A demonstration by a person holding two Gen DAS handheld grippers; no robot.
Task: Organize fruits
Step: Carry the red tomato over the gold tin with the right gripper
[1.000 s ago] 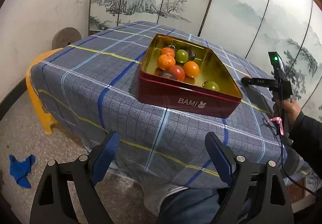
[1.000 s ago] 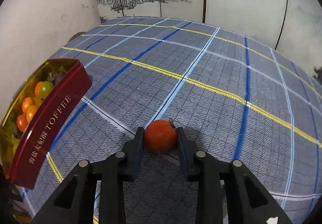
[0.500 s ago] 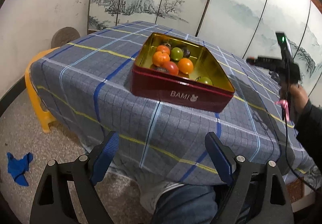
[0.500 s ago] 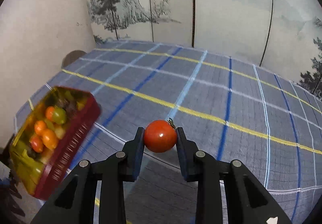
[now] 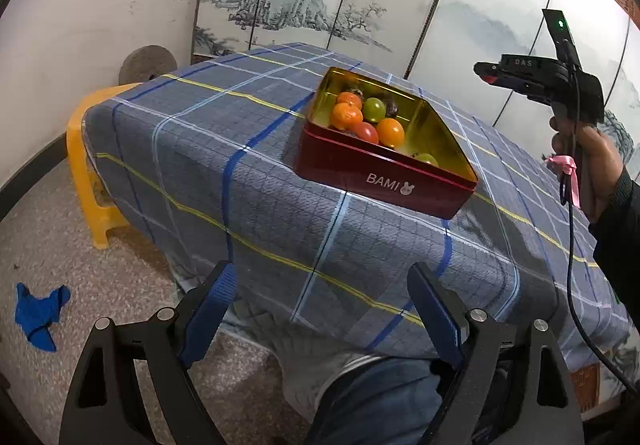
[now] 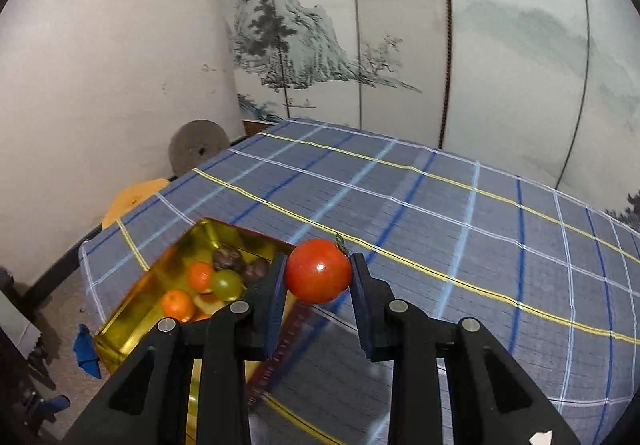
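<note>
My right gripper [image 6: 319, 277] is clamped on a red tomato [image 6: 319, 271], one blue pad pressed against each side, with a small green stem tip showing at the fruit's upper right. I hold it in the air above the checked tablecloth [image 6: 440, 213], just to the right of the tin [image 6: 132, 305] as my right camera sees it.

That tin is red outside and gold inside. On the side facing my left camera I read "BAMI" in white letters with a little rabbit mark beside it; the lettering on the other long side is too blurred in the right view for me to make out. Inside lie several orange fruits [image 5: 347, 115], a green one [image 5: 374, 108], a reddish one [image 5: 366, 132], some dark brown ones near the far wall, and another green one [image 5: 426, 158] apart toward the near right corner.

My left gripper [image 5: 322, 309] hangs off the near edge of the table with its fingers spread wide and nothing between them. From there I see my right hand [image 5: 588, 161] raised to the right of the tin, gripping the handle, whose top bears the letters "DAS"; a green light glows on the unit above it, and a pink ribbon is tied round the cable.

On the folding screen [image 6: 400, 25] behind, a column of small characters and a red seal sit near the top, too small to read.
</note>
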